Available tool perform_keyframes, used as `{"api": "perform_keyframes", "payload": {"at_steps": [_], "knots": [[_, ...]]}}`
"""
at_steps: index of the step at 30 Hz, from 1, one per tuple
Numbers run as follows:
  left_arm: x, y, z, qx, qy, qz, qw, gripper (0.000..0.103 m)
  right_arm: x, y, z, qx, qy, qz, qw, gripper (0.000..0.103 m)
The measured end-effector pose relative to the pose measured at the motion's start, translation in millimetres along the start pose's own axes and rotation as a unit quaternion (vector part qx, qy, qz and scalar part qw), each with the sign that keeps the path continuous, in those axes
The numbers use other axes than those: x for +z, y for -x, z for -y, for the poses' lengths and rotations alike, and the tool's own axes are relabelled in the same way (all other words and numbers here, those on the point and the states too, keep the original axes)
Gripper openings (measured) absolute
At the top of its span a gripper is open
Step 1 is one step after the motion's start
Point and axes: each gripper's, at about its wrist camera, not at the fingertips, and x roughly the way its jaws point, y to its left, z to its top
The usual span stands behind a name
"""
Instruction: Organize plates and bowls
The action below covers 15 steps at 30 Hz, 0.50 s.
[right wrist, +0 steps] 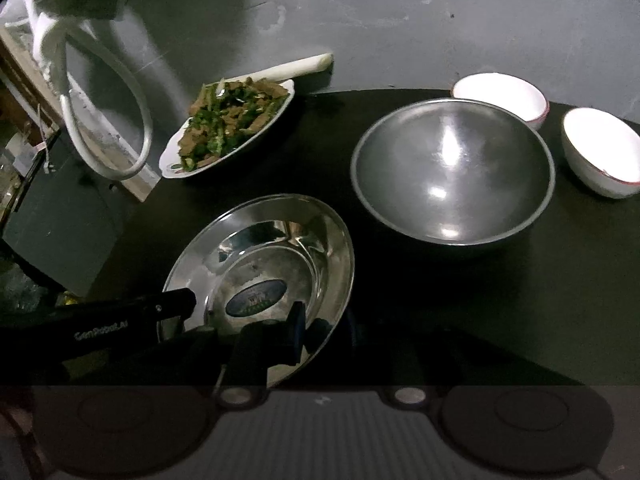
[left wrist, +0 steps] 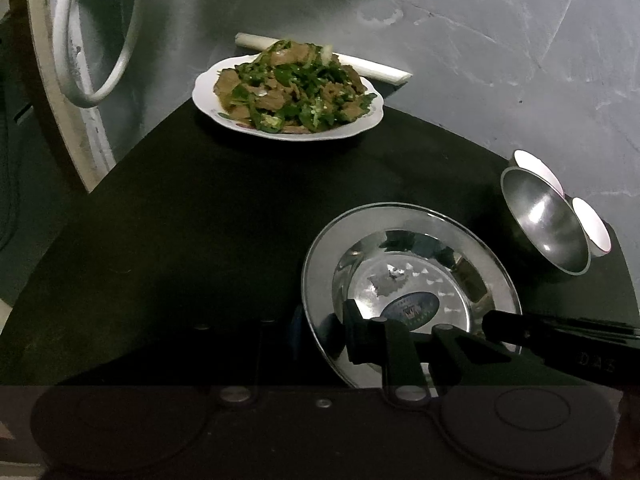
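On the dark surface (right wrist: 440,300), left to right: the food plate (right wrist: 224,132), then the steel plate (right wrist: 280,248), its near rim pinched by both the left gripper (left wrist: 352,336) and right gripper (right wrist: 304,332), the steel bowl (right wrist: 452,172) and two white bowls (right wrist: 500,96) standing separate. Nothing looks stacked yet; sorting seems barely begun.

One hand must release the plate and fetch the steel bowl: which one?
Right. Both clamp the plate rim, but the bowl lies on the side of the right gripper; the left gripper would cross the plate.

Both matte black plastic two-finger grippers, left (left wrist: 320,334) and right (right wrist: 326,334), carried round silver pivot screws, the left's arm lettered in white.
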Motion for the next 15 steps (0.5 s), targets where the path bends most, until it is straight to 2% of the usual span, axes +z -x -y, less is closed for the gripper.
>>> {"api": "perform_keyframes", "payload": {"at_steps": [15], "knots": [[-5.0, 31.4, 4.0, -0.001, 0.001, 0.039, 0.9992, 0.022, -0.7, 21.7, -9.6, 0.018, 0.028, 0.030, 0.999, 0.023]]}}
